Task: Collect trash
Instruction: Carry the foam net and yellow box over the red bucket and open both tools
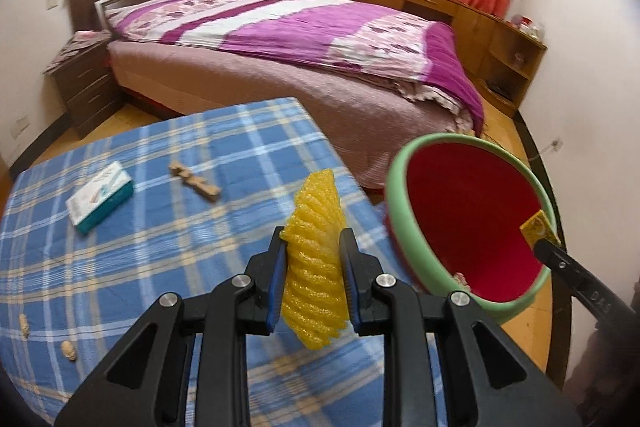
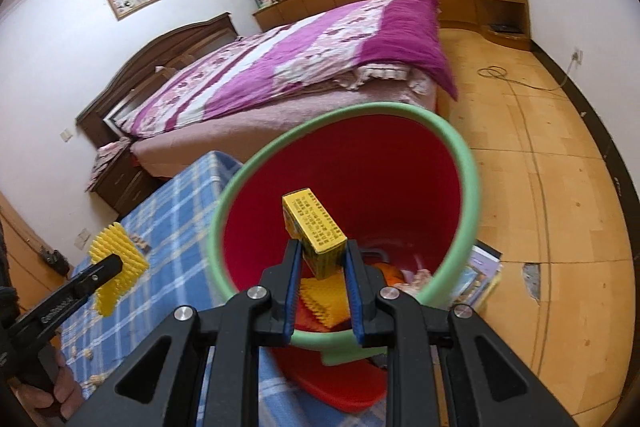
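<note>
Nearest the lens in the left wrist view, the left gripper (image 1: 313, 263) is clamped on a yellow ribbed foam fruit-net sleeve (image 1: 314, 251), its blue pads pressed against both flanks so that the sleeve stands upright between them with its top free at twelve o'clock. Such foam is judged to be very light, soft and springy; it squashes rather than slips, so a hold across its middle, as taken, should be secure with little force. In the right wrist view, the right gripper (image 2: 320, 259) is closed on the lower end of a small yellow printed cardboard box (image 2: 314, 235), which is held tilted over the mouth of a red plastic bucket with a pale green rim (image 2: 400, 179). The box is judged light and fairly stiff but crushable, best pinched on its flat opposite faces. The jaws of both tongs are drawn in only to the width of what they carry. Inside the bucket, at six o'clock of the box, more yellow foam and orange scraps are seen. On the blue plaid tablecloth (image 1: 168, 227), at ten o'clock of the left gripper, a white and teal carton (image 1: 100, 197) and a small brown scrap (image 1: 195, 181) lie apart, and pale shell-like bits (image 1: 68, 350) lie at eight o'clock.
</note>
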Available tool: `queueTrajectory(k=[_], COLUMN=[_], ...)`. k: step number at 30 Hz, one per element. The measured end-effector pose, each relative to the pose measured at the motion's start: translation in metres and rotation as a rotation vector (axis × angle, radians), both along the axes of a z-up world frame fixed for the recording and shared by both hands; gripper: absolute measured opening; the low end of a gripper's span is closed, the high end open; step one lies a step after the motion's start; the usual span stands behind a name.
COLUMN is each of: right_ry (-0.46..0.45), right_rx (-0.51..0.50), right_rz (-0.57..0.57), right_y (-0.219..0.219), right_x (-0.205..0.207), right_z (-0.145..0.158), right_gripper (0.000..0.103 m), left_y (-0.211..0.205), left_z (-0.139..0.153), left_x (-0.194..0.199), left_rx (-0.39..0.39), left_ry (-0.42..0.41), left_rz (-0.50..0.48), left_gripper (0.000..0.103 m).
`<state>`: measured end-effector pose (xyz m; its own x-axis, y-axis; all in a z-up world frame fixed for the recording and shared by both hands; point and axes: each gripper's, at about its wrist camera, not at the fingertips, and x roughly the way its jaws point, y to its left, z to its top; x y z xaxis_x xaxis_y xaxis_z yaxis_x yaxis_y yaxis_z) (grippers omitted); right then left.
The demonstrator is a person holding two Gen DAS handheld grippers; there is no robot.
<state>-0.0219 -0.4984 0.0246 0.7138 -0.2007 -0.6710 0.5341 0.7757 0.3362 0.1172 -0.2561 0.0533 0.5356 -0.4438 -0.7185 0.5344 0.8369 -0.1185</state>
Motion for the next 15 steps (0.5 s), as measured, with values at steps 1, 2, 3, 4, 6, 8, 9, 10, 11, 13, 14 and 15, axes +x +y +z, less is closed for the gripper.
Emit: queueTrajectory(k=[1, 2, 3, 4, 6, 8, 9, 10, 11, 13, 14, 15], right_ry=[0.011, 0.018, 0.025, 0.028, 0.035, 0.037, 0.037, 0.037, 0.037, 0.034, 0.032, 0.031], right_rx=[-0.006, -0.007, -0.003, 0.002, 0.008, 0.012, 0.015, 0.018, 0.019, 0.024, 0.027, 0.029], right_rz=[-0.012, -0.021, -0.031, -0.035, -0.041, -0.046, -0.047, -0.049, -0.052, -0.054, -0.054, -0.054], right_y=[-0.003, -0.005, -0.009, -0.012, -0.016, -0.019, -0.020, -0.021, -0.022, -0.023, -0.024, -0.024], right_x=[-0.001, -0.002, -0.004, -0.005, -0.006, -0.008, -0.008, -0.009, -0.009, -0.010, -0.010, -0.010], right_z=[-0.002, -0.005, -0.008, -0.010, -0.014, -0.017, -0.018, -0.019, -0.019, -0.020, -0.021, -0.021], right_gripper=[0.023, 0.023, 0.023, 0.023, 0.023, 0.023, 0.023, 0.023, 0.024, 0.024, 0.024, 0.025], left_y=[-0.005, -0.010, -0.015, -0.020, -0.032, -0.044, -0.049, -0.053, -0.058, -0.067, -0.073, -0.076], left_z=[-0.001, -0.002, -0.003, -0.003, -0.004, -0.005, -0.005, -0.005, -0.006, -0.007, -0.008, -0.009], left_x=[-0.001, -0.002, -0.003, -0.004, -0.007, -0.009, -0.010, -0.011, -0.013, -0.015, -0.016, -0.016], left_rx=[-0.003, -0.007, -0.009, -0.009, -0.008, -0.013, -0.013, -0.013, -0.012, -0.012, -0.012, -0.012], left_ry=[0.007, 0.013, 0.017, 0.019, 0.022, 0.028, 0.030, 0.030, 0.030, 0.033, 0.038, 0.040], left_rz=[-0.014, -0.029, -0.044, -0.056, -0.084, -0.116, -0.130, -0.141, -0.155, -0.181, -0.197, -0.206], left_gripper=[0.025, 0.025, 0.025, 0.025, 0.025, 0.025, 0.025, 0.026, 0.026, 0.026, 0.026, 0.026])
